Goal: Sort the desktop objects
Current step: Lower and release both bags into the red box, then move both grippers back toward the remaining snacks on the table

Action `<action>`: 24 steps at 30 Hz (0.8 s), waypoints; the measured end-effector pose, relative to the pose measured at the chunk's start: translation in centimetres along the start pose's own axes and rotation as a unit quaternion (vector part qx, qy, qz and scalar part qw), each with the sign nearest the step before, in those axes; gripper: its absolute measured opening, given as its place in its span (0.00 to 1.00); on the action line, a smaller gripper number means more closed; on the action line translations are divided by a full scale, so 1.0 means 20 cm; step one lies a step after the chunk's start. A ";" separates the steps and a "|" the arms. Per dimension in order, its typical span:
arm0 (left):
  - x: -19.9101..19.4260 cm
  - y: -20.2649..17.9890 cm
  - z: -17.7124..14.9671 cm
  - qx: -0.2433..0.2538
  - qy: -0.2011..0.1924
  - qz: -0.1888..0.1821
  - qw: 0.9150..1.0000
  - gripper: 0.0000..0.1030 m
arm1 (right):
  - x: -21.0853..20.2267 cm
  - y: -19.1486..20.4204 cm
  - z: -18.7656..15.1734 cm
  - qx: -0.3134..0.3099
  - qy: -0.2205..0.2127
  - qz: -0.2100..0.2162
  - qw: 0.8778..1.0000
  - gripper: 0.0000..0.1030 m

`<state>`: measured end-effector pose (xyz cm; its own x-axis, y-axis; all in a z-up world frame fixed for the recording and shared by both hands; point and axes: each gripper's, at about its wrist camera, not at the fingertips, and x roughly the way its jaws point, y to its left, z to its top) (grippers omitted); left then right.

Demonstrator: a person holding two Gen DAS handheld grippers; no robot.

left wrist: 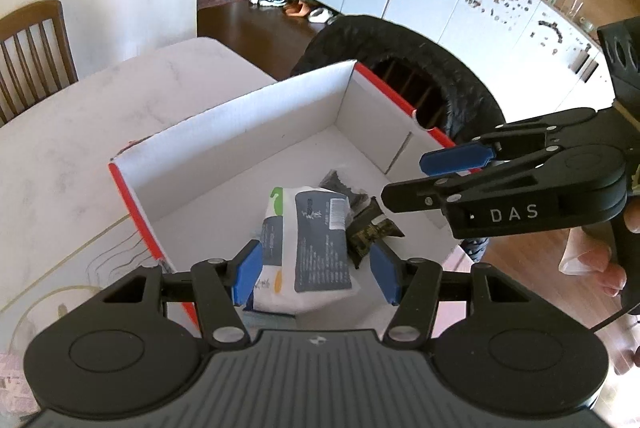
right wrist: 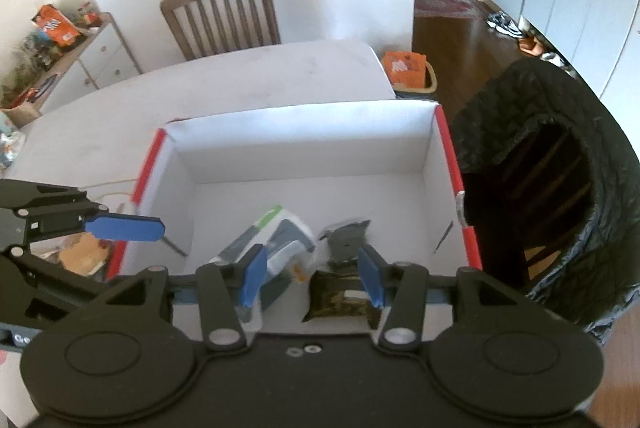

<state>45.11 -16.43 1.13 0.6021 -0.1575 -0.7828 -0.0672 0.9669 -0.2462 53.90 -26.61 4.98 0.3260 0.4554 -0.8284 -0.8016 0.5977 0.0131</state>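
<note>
A white cardboard box (left wrist: 240, 108) (right wrist: 300, 136) with red edges stands open on the table. On its floor lie a white and grey pouch (left wrist: 316, 240) (right wrist: 280, 240) and two dark packets (left wrist: 372, 228) (right wrist: 340, 300). My left gripper (left wrist: 317, 274) hangs over the box's near side, open, with the pouch lying below the gap between its blue pads. My right gripper (right wrist: 312, 280) is open too, above the pouch and the dark packets. In the left wrist view the right gripper (left wrist: 424, 176) reaches in from the right over the box, held by a hand. Neither gripper holds anything.
The box sits on a pale marble-look table (left wrist: 80, 132) (right wrist: 240, 76). A chair draped with a black quilted jacket (left wrist: 420, 56) (right wrist: 560, 168) stands just past the box's right side. A wooden chair (right wrist: 224, 16) is at the far end. Snack wrappers (right wrist: 84, 252) lie left of the box.
</note>
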 end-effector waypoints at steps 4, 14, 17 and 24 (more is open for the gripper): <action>-0.07 0.00 -0.05 -0.002 -0.015 0.002 1.000 0.64 | -0.07 0.04 -0.03 -0.003 -0.015 0.009 1.000 0.59; -0.30 0.07 -0.21 -0.020 -0.054 0.018 0.998 0.75 | -0.20 0.18 -0.12 -0.015 -0.051 0.008 0.999 0.62; -0.36 0.09 -0.26 -0.024 -0.062 0.027 0.997 0.76 | -0.21 0.23 -0.16 -0.017 -0.055 0.007 0.998 0.62; -0.46 0.18 -0.39 -0.043 -0.064 0.038 0.996 0.79 | -0.21 0.38 -0.22 -0.034 -0.059 0.005 0.998 0.71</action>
<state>33.25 -13.00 2.94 0.6889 -0.0514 -0.7230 -0.1820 0.9532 -0.2412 44.24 -26.92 6.06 0.3710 0.5384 -0.7566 -0.8360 0.5483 -0.0198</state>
